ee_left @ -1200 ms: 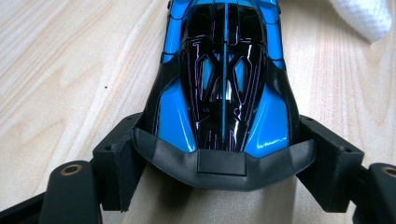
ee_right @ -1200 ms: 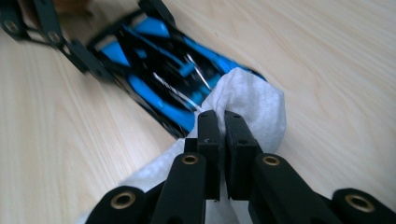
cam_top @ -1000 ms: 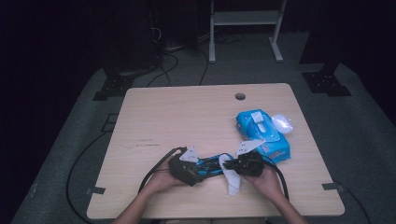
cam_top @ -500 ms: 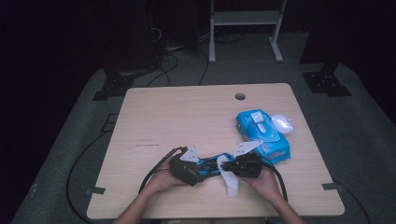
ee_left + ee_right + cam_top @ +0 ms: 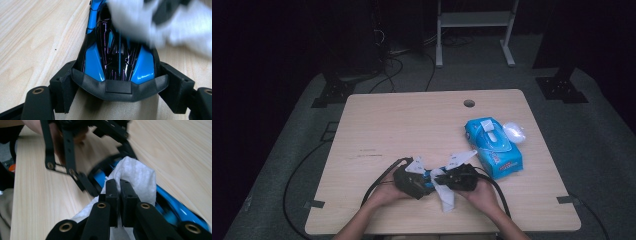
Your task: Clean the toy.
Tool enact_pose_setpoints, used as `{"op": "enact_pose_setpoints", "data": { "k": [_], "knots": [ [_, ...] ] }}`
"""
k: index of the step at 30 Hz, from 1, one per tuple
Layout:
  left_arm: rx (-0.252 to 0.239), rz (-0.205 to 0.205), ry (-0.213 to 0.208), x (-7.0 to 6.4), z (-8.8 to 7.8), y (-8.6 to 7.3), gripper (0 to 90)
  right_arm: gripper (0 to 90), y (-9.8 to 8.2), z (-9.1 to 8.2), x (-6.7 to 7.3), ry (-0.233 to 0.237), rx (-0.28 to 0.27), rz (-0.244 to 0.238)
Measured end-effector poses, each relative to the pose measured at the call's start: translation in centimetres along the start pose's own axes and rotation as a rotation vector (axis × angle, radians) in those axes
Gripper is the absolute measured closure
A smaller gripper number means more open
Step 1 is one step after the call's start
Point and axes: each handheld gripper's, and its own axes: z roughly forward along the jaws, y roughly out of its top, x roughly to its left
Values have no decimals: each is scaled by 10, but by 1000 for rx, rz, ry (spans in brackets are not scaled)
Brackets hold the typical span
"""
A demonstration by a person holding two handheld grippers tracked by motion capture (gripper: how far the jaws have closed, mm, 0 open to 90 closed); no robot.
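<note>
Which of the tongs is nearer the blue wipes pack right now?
Right. The right tongs, shut on a white wipe, sit just left of the wipes pack; the left tongs, clamping the toy car, are farther left.

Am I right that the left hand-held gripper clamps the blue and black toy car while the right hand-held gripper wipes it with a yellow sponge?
Not quite: the right hand-held gripper holds a white wipe, not a yellow sponge, as the right gripper view shows. The left hand-held gripper does clamp the toy car.

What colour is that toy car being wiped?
Glossy blue and black toy car, clearest in the left gripper view.
</note>
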Motion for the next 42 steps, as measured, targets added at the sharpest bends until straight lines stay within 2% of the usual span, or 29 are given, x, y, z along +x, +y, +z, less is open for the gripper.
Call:
{"op": "enact_pose_setpoints", "data": {
  "k": [1,5,6,7,9,12,14,17,20,22,23,25,26,27,29,30,31,32,34,35,37,38,42],
  "knots": [
    [2,2,-1,0,0,0,242,857,7,13,5,28,8,-13],
    [-2,0,-3,1,-2,-2,241,857,14,25,11,36,6,-33],
    [-3,-1,-2,1,-2,-3,242,857,14,25,7,57,3,-13],
    [-1,-2,-2,1,-2,-2,242,857,14,25,7,57,3,-13],
    [1,2,-2,1,-2,-2,242,857,12,22,4,41,7,-16],
    [0,-2,-1,0,-1,-1,241,858,9,12,-5,5,-2,10],
    [0,-1,0,0,0,0,241,858,9,12,-6,2,-2,11],
    [-3,-2,0,0,1,1,241,858,14,18,-1,28,-17,12],
    [-3,-2,-1,0,1,1,242,858,23,27,1,32,-27,5],
    [-7,-7,-2,0,1,1,242,858,26,32,-2,19,-28,14],
    [-7,-7,-2,0,1,0,242,859,28,34,-5,-8,-14,20],
    [-7,-6,-2,0,1,0,242,859,28,34,-6,-7,-14,35],
    [-7,-6,-2,0,1,0,242,859,27,34,-5,13,-23,51],
    [-7,-6,-2,0,1,0,242,859,27,34,-5,13,-23,51],
    [-8,-7,-2,-1,1,0,242,859,27,36,2,57,-10,41],
    [-7,-7,-1,-1,1,1,242,859,28,36,7,39,3,-1],
    [-5,-8,-1,-1,1,1,242,859,28,36,7,39,3,-1],
    [-6,-9,-1,-1,1,1,242,860,28,35,4,40,5,6],
    [-3,-10,-1,-1,1,1,242,860,27,32,-5,8,-13,35],
    [-5,-10,1,-1,1,1,242,860,27,32,-5,8,-13,35],
    [-6,-3,0,0,1,0,242,860,26,29,-8,-45,-17,40],
    [-5,-2,0,0,1,0,242,861,23,25,-14,-61,-11,61],
    [-5,-3,0,0,1,0,242,861,16,17,-23,-77,-8,79]
  ]
}}
